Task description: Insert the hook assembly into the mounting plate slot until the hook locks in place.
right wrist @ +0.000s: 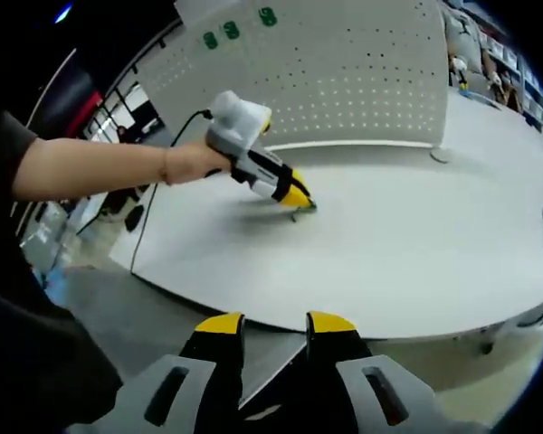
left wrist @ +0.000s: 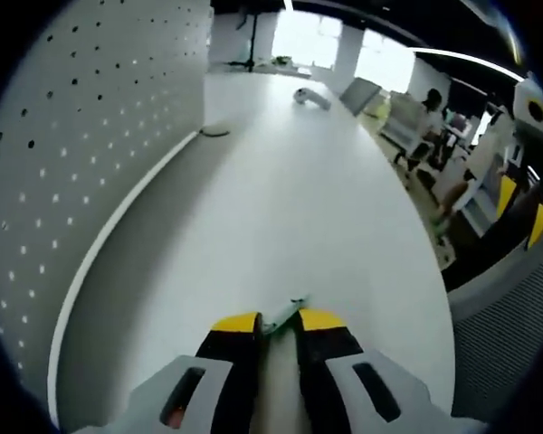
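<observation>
Left gripper view: my left gripper (left wrist: 278, 322) clenched on green hook assembly (left wrist: 283, 316), low over white table (left wrist: 290, 199); pegboard (left wrist: 81, 145) at left.
Right gripper view: right gripper (right wrist: 273, 322) nothing between jaws, released, off table's near edge; green markings on pegboard unreadable.

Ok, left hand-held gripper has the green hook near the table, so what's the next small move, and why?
Probably lift the hook and carry it toward the pegboard. The left hand-held gripper sits low at the table with the hook pinched in its jaws, well short of the board. The right hand-held gripper holds nothing and hangs off the table's edge. I can't pick out a slot from here.
</observation>
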Demonstrator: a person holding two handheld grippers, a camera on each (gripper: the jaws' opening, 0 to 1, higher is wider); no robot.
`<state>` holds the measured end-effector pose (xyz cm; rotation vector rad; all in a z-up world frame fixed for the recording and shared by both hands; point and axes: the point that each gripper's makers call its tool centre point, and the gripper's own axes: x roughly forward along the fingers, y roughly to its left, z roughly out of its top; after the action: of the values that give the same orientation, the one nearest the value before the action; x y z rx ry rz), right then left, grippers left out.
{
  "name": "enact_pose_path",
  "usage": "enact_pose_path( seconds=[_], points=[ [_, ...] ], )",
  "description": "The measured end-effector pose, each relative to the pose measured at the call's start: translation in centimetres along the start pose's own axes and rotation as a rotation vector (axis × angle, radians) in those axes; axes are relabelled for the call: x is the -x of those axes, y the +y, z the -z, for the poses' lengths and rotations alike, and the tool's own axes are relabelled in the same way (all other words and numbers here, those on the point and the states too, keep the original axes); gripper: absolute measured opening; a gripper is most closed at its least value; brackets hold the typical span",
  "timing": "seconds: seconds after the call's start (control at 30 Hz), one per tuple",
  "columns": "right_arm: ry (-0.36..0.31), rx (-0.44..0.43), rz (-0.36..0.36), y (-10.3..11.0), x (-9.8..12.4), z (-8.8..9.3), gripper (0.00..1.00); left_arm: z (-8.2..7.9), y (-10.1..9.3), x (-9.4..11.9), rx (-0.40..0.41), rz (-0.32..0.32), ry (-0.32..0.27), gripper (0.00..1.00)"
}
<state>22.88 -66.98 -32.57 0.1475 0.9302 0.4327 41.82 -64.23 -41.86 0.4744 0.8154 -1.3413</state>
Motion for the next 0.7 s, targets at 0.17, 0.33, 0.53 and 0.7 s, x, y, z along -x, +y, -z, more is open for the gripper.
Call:
enact_pose_path(
  seconds=[0.17, 0.33, 0.53, 0.7],
  points=[
    [0.003, -0.004, -0.003, 0.1, 0.0, 0.3, 0.26, -0.1, 0.0, 0.0, -0.075, -0.022, 0.009, 0.18],
    [0.004, -0.01, -0.001, -0.1, 0.0, 0.4, 0.26, -0.6, 0.5, 0.0, -0.019, -0.024, -0.016, 0.35],
    [0.007, -0.013, 0.001, -0.3, 0.0, 0.4, 0.26, -1.7, 0.2, 0.2, -0.096, -0.019, -0.048, 0.23],
    [0.011, -0.012, -0.001, -0.2, -0.2, 0.5, 0.26, 0.2, -0.2, -0.5, -0.056, 0.016, 0.018, 0.19]
  ],
)
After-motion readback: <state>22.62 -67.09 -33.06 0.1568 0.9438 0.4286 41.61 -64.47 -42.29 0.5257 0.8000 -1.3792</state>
